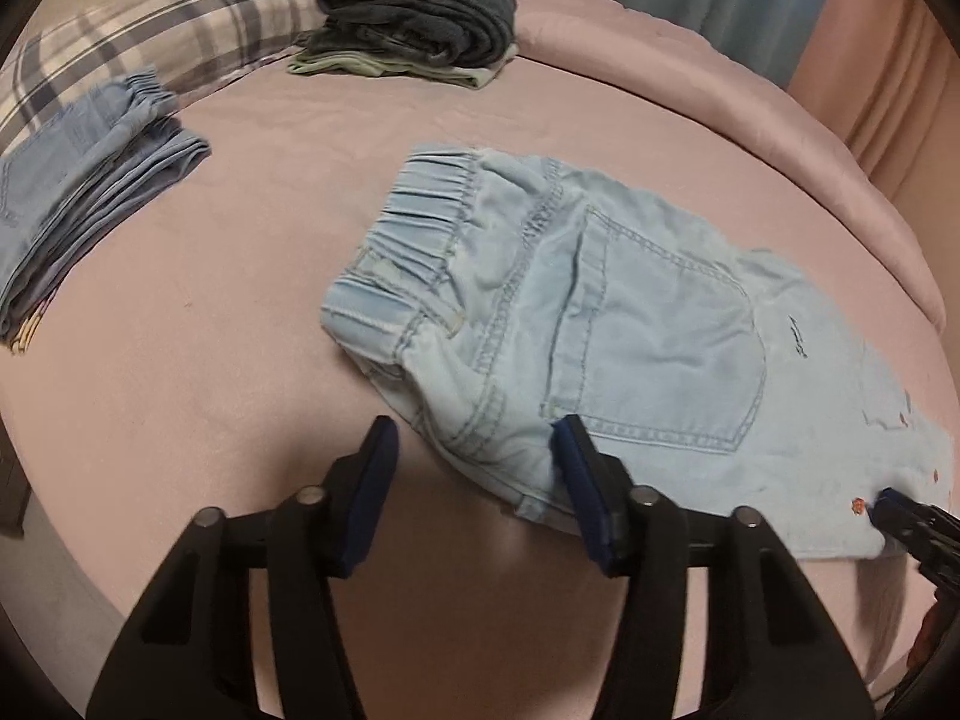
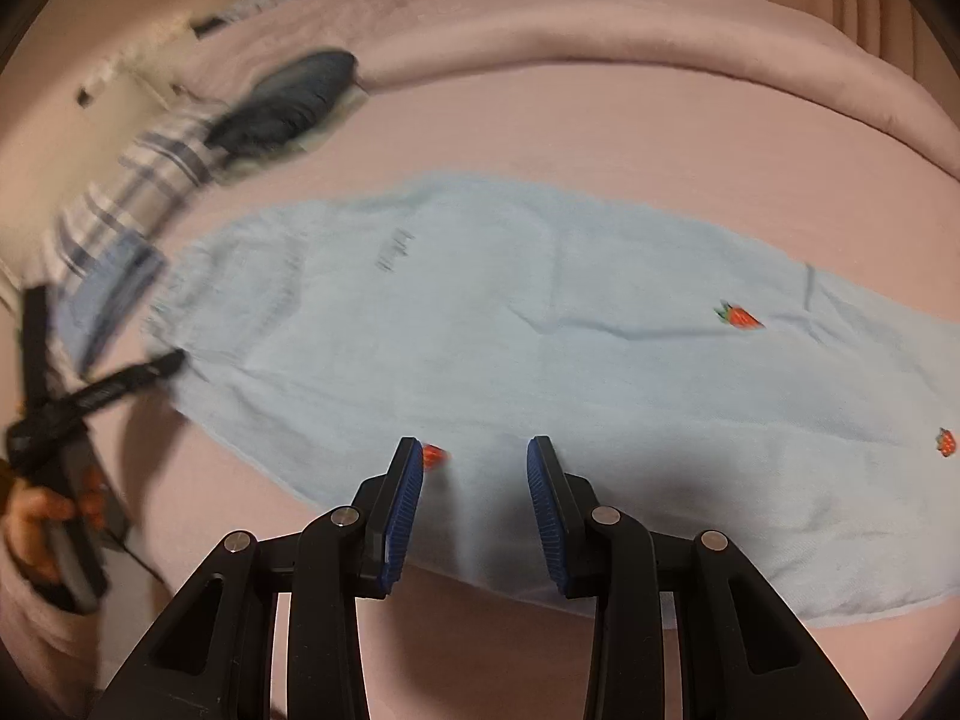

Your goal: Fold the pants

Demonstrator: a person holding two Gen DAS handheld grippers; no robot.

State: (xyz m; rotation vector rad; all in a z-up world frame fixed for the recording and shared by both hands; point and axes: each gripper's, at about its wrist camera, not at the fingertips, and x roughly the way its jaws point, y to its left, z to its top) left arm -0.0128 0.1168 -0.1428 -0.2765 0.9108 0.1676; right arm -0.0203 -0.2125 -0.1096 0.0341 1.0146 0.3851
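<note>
Light blue denim pants [image 1: 600, 324] with an elastic waistband and small strawberry prints lie flat on the pink bed, folded lengthwise. They stretch across the right wrist view [image 2: 540, 348]. My left gripper [image 1: 474, 462] is open at the near edge of the seat, just below the back pocket. My right gripper [image 2: 474, 480] is open over the near edge of the leg, beside a strawberry print. The right gripper's tip shows in the left wrist view [image 1: 894, 510] at the far right. The left gripper shows blurred in the right wrist view [image 2: 138, 372].
A folded blue jeans stack [image 1: 78, 204] lies at the left, by a plaid pillow [image 1: 162, 36]. A dark folded pile on green cloth [image 1: 414, 24] sits at the back. The pink bedspread [image 1: 240, 300] surrounds the pants. Curtains hang behind the bed.
</note>
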